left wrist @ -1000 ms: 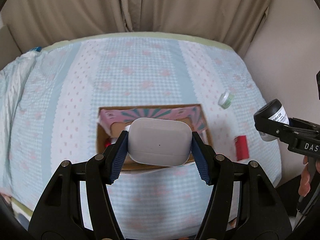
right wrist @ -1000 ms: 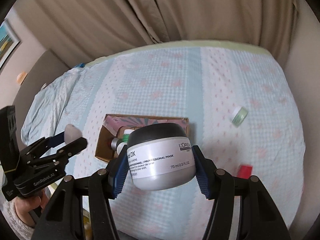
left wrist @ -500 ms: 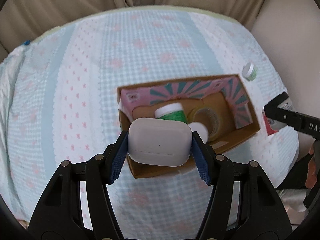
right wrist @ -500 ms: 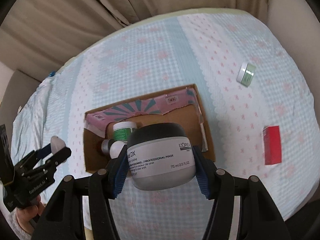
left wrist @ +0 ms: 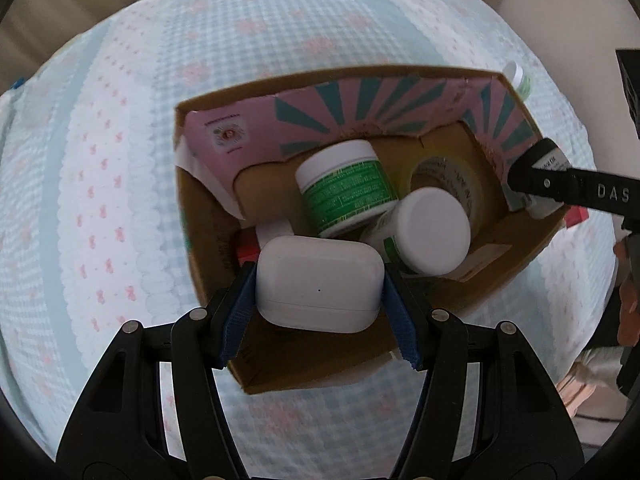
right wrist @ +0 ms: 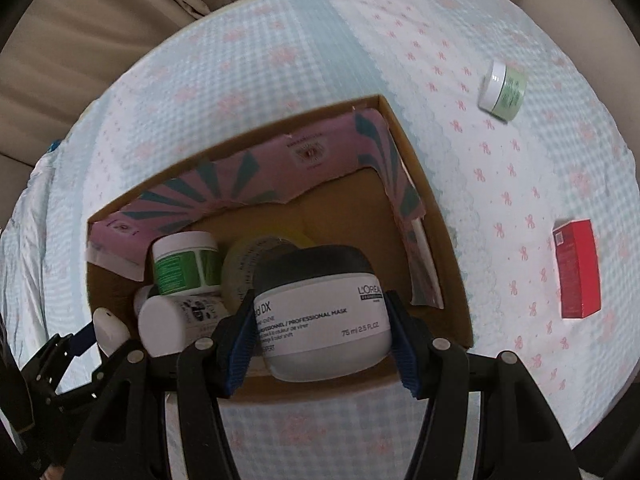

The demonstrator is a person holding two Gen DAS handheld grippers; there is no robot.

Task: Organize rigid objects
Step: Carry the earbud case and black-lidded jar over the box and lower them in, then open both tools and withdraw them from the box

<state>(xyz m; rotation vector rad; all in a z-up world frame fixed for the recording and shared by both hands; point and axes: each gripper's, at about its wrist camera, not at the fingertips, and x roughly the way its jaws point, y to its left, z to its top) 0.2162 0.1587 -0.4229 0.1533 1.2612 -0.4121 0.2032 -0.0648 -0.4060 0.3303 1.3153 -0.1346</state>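
My left gripper (left wrist: 318,286) is shut on a white earbuds case (left wrist: 318,284) and holds it over the near left part of an open cardboard box (left wrist: 208,248). My right gripper (right wrist: 322,324) is shut on a grey L'Oreal mask jar with a black lid (right wrist: 324,316), held over the box's (right wrist: 436,240) near right part. In the box lie a green-labelled white jar (left wrist: 346,186), a white-lidded bottle (left wrist: 434,232) and a tape roll (left wrist: 452,178). The right gripper with its jar shows at the right of the left wrist view (left wrist: 540,178).
The box sits on a bed with a blue checked cover (right wrist: 320,40). On the cover to the right of the box lie a small pale green jar (right wrist: 503,90) and a red carton (right wrist: 578,274). Curtains hang behind the bed.
Both grippers have moved forward and down toward the box, each still holding its object. The box now fills the middle of both views.
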